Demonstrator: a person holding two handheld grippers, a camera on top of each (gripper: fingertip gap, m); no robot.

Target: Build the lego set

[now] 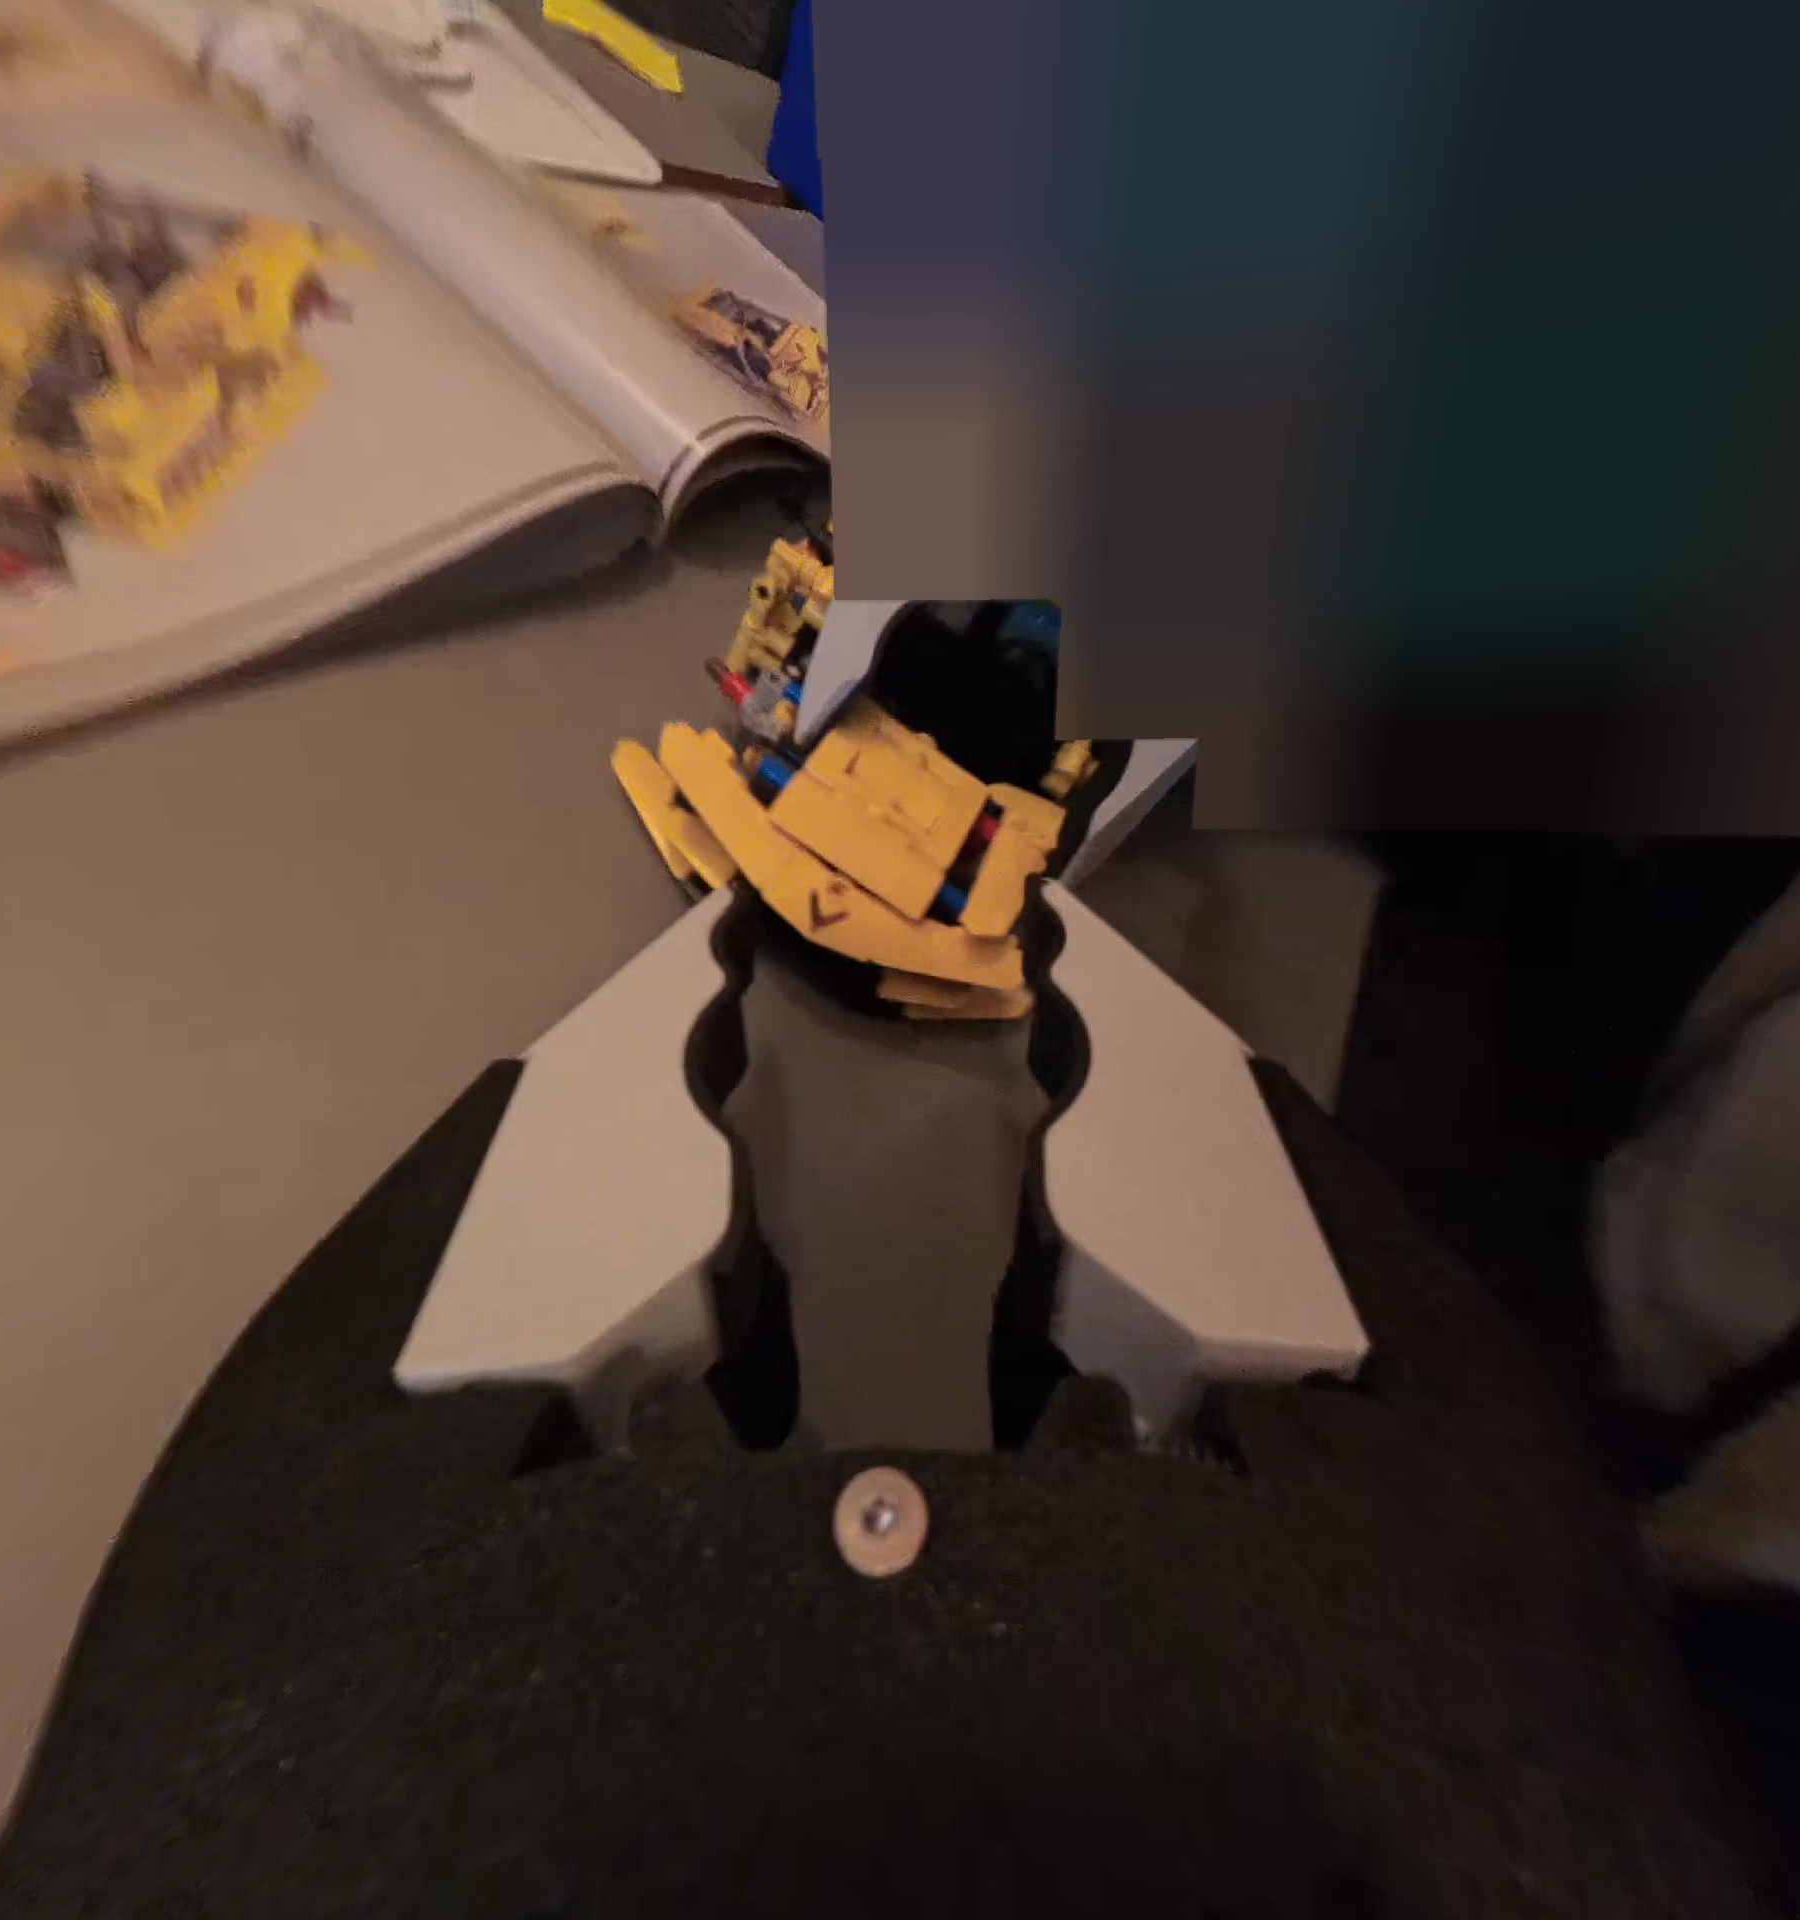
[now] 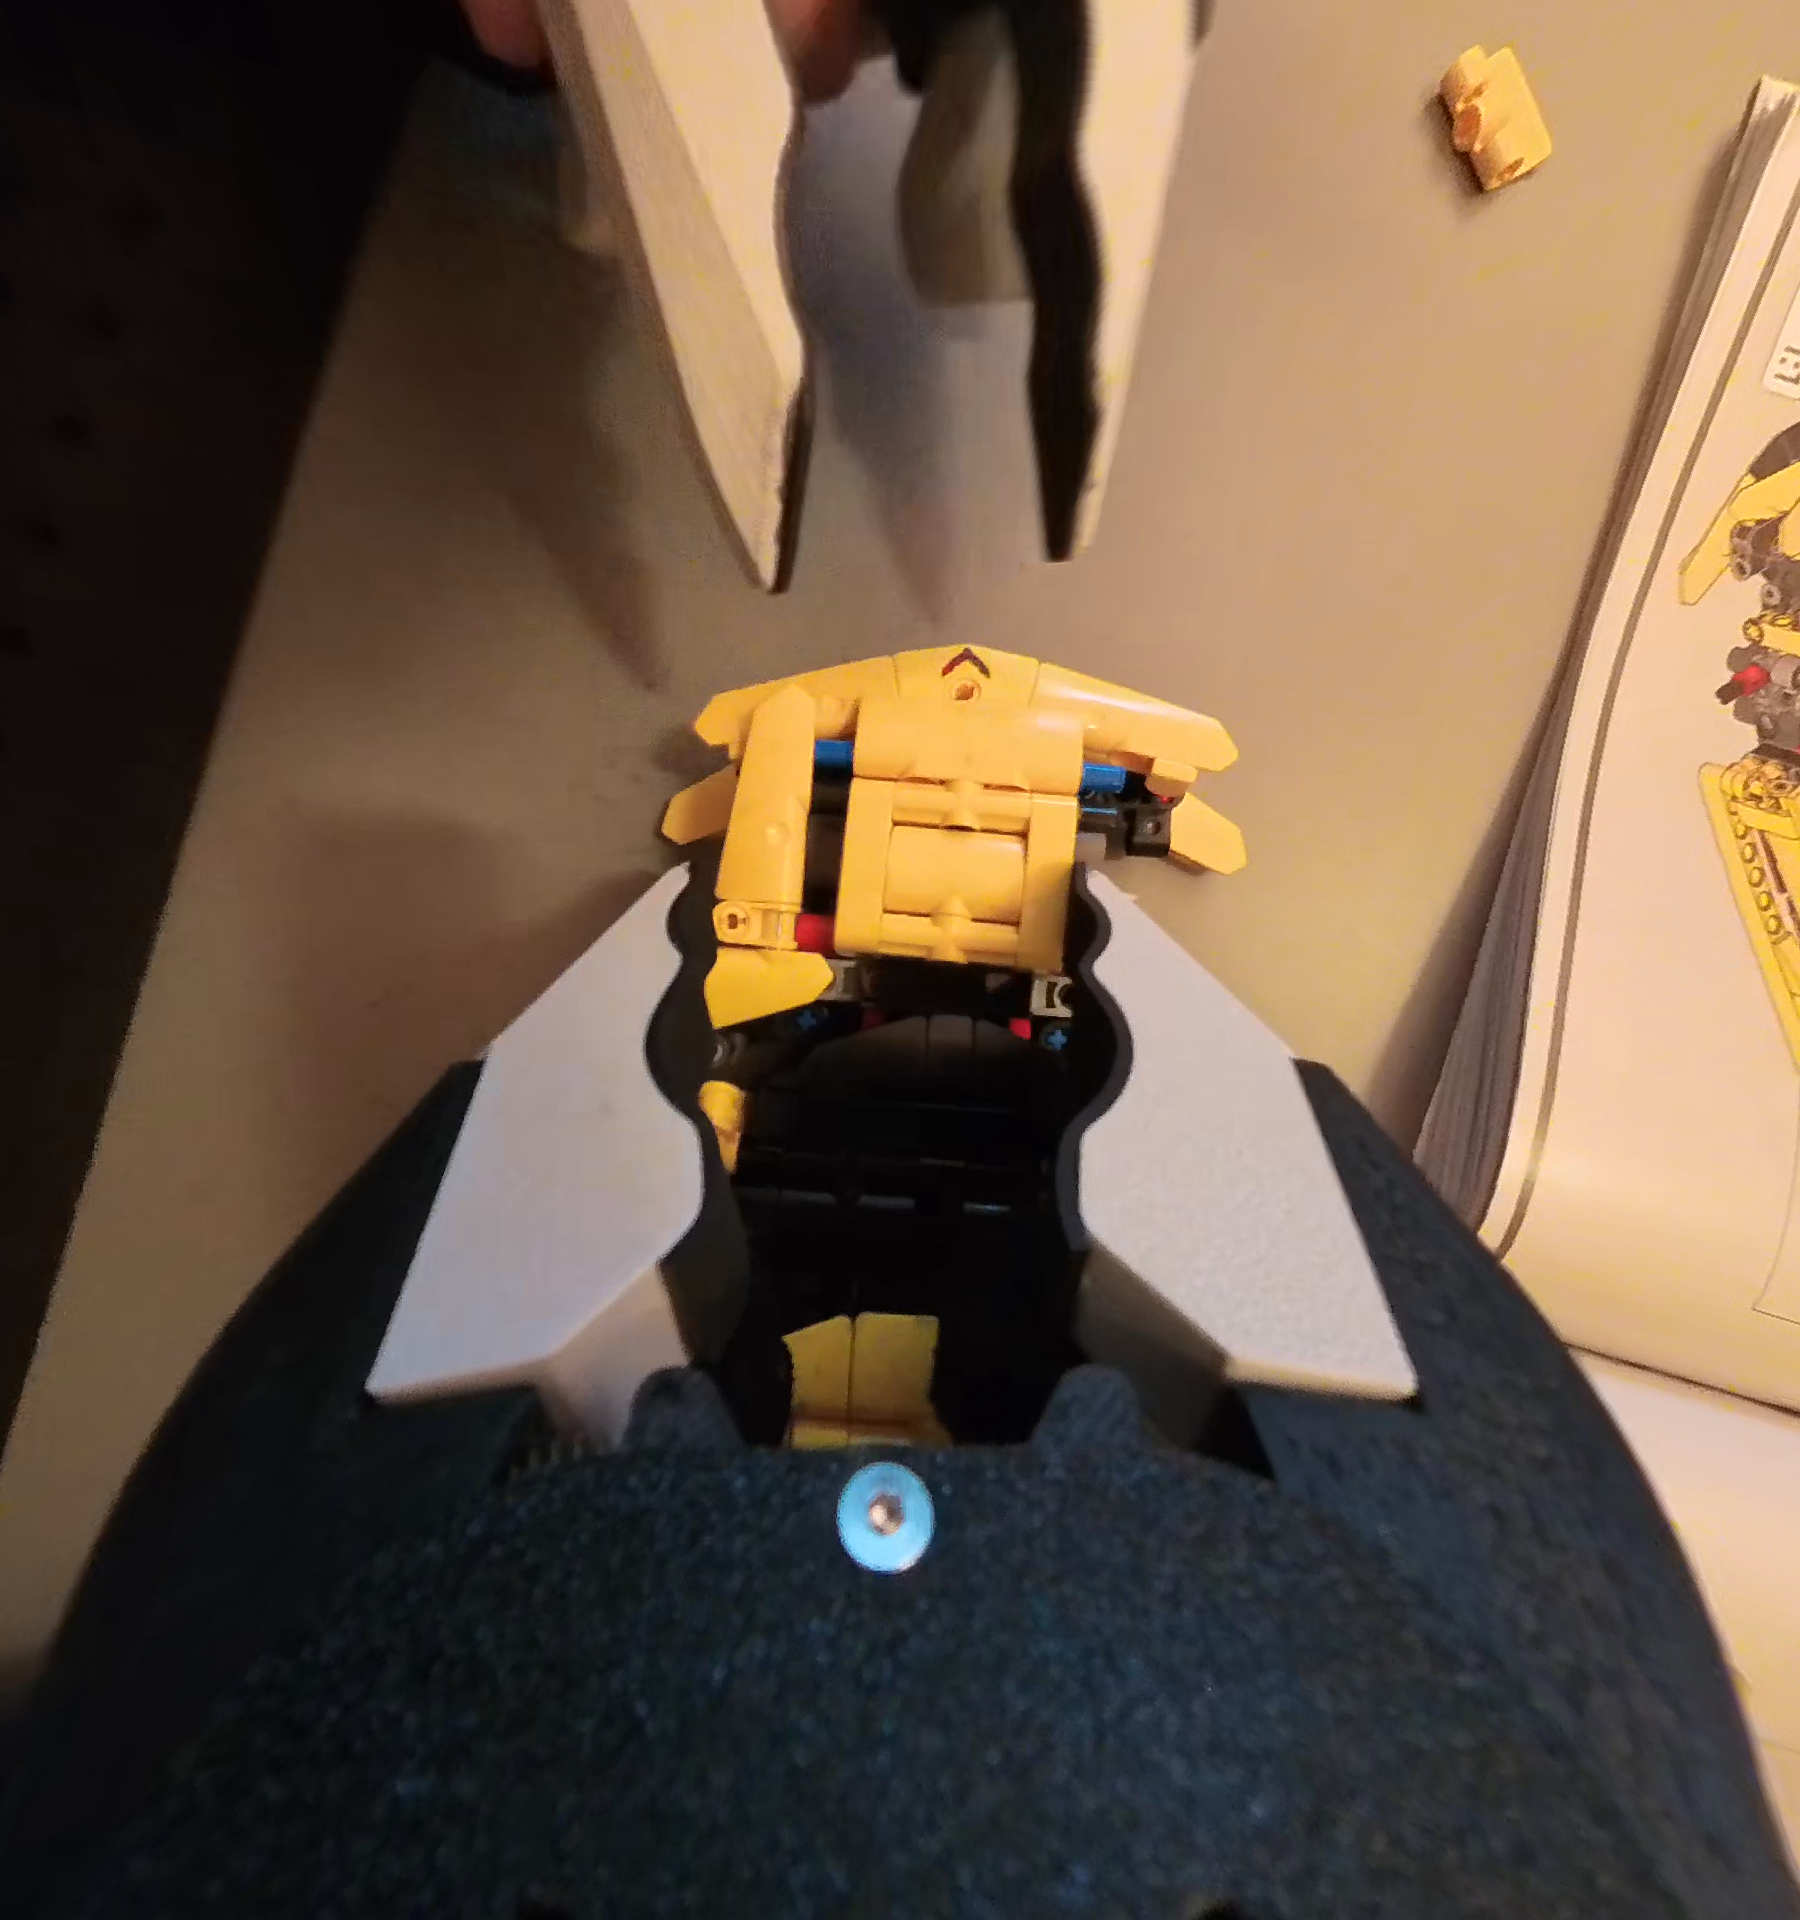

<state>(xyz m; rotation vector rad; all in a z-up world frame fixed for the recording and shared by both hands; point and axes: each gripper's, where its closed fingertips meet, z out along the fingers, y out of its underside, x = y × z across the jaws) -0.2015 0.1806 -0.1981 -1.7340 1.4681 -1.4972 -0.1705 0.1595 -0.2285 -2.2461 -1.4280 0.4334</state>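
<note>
The right gripper [image 2: 880, 883] is clamped on the yellow lego model [image 2: 937, 810], its jaws pressed against the model's dark sides so that the yellow nose juts forward past the fingertips, presumably to steady it for work at that end; the left gripper [image 1: 880, 914] faces it from the other side, jaws spread and holding nothing, its tips just short of the nose, likely ready to press or add a part; a loose yellow piece [image 2: 1495, 122] lies apart on the table [image 2: 1291, 520], near the open instruction booklet [image 2: 1654, 779], which lies beside the work for reference.
</note>
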